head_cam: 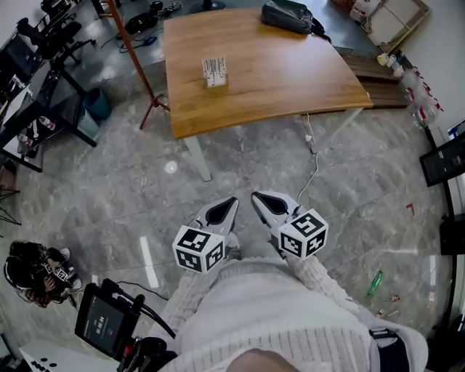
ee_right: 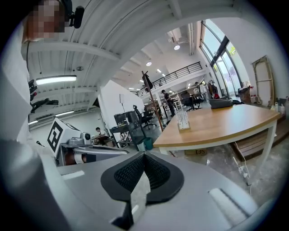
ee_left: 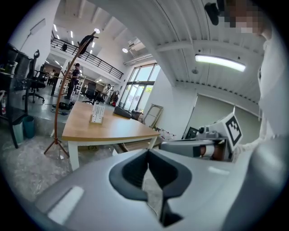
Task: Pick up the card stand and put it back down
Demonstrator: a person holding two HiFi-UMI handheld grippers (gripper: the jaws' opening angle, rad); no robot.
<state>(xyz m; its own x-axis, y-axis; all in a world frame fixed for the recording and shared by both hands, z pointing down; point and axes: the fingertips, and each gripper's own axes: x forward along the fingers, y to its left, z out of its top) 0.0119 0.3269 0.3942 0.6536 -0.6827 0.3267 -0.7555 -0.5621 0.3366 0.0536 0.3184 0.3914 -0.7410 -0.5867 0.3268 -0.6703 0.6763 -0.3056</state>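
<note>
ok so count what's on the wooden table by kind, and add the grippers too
On the wooden table:
card stand: 1
black bag: 1
Short of the table, over the floor:
grippers: 2, the left gripper and the right gripper, both shut and empty
total: 4

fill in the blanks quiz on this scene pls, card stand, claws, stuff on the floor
1. The card stand stands on the wooden ____.
2. The left claw and the right claw are both ____, with nothing between their jaws.
3. A ____ bottle lies on the floor to the person's right.

Missing words: table; shut; green
</note>
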